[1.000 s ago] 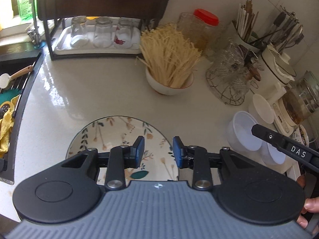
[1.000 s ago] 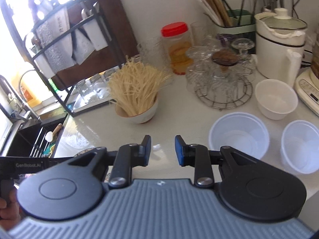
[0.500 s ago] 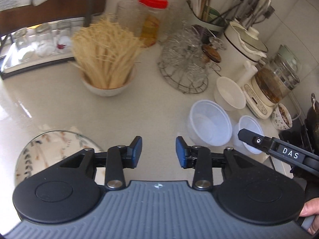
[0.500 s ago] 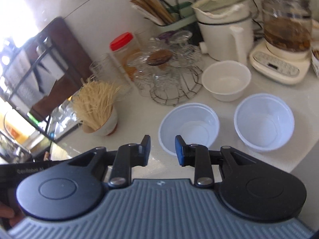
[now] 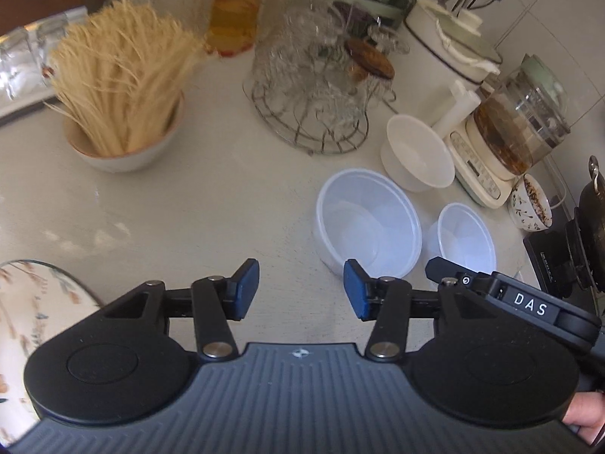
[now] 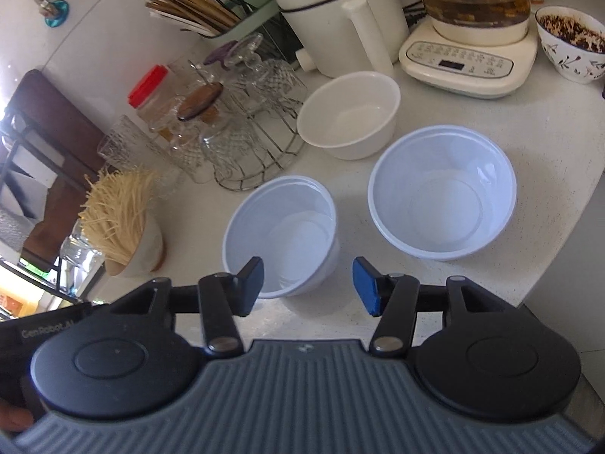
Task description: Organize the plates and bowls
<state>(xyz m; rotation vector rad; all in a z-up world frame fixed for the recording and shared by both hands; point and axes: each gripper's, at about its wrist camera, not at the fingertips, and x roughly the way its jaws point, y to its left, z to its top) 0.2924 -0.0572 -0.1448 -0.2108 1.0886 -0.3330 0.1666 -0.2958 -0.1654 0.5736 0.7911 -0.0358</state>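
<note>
Two clear plastic bowls stand on the pale counter: one (image 6: pixel 281 236) (image 5: pixel 368 221) just ahead of my right gripper (image 6: pixel 308 285), the other (image 6: pixel 442 193) (image 5: pixel 467 236) to its right. A white ceramic bowl (image 6: pixel 349 113) (image 5: pixel 416 153) stands behind them. A floral plate (image 5: pixel 34 321) lies at the left edge of the left wrist view. My left gripper (image 5: pixel 300 289) is open and empty above bare counter, left of the near plastic bowl. My right gripper is open and empty, jaws over that bowl's near rim.
A bowl of dried noodles (image 5: pixel 121 87) stands at the left, a wire rack of glasses (image 5: pixel 314 87) behind the bowls. A white kettle (image 6: pixel 340 11), a glass tea maker (image 6: pixel 472 26) and a patterned bowl (image 6: pixel 571 45) crowd the back right. The counter edge (image 6: pixel 559 249) runs at the right.
Both grippers have swung right, toward the plastic bowls, and opened wider. The floral plate has slid from under the left gripper to the left edge of its view.
</note>
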